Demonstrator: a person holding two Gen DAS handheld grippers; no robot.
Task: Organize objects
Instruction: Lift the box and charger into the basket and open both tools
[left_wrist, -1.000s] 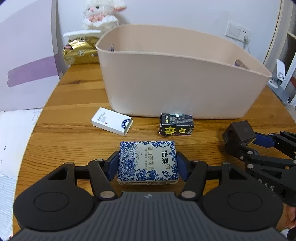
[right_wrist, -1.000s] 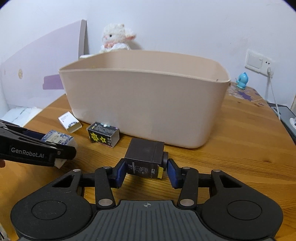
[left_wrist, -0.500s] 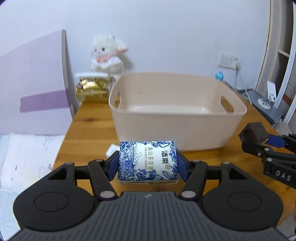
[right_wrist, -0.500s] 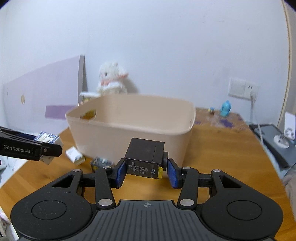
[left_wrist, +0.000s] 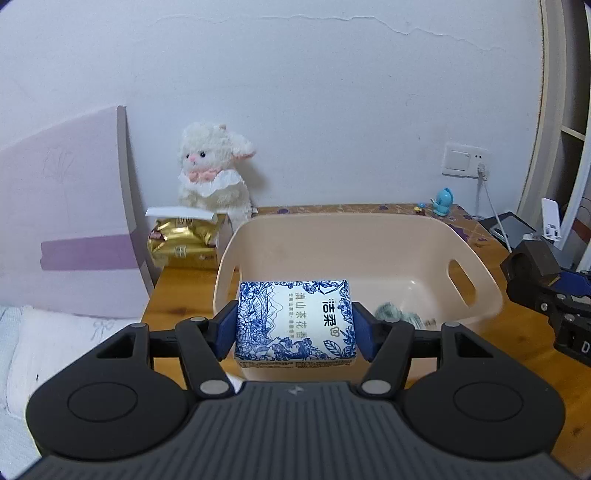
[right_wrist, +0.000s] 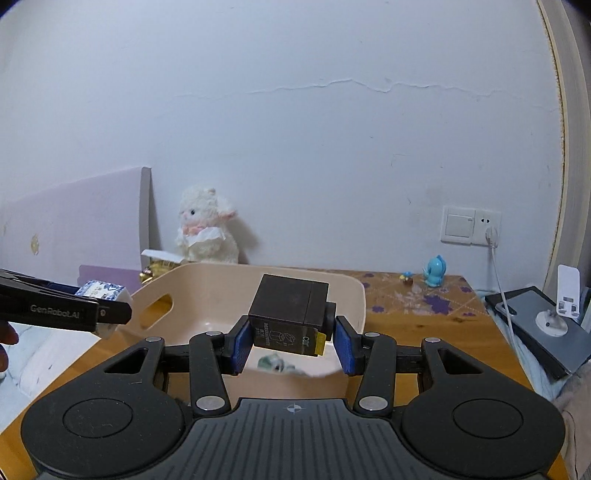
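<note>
Pads of the left hand-held gripper (left_wrist: 295, 326) clamp the blue-and-white tissue pack (left_wrist: 295, 319), long axis crosswise, over the beige bin (left_wrist: 406, 236)'s near rim. Right hand-held gripper (right_wrist: 291, 341) pinches a black box (right_wrist: 290, 319), equally near, bin directly below and ahead.

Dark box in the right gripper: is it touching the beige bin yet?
Apart. The right wrist view shows the dark box clamped between the right gripper's blue pads, held in the air above the beige bin.
</note>
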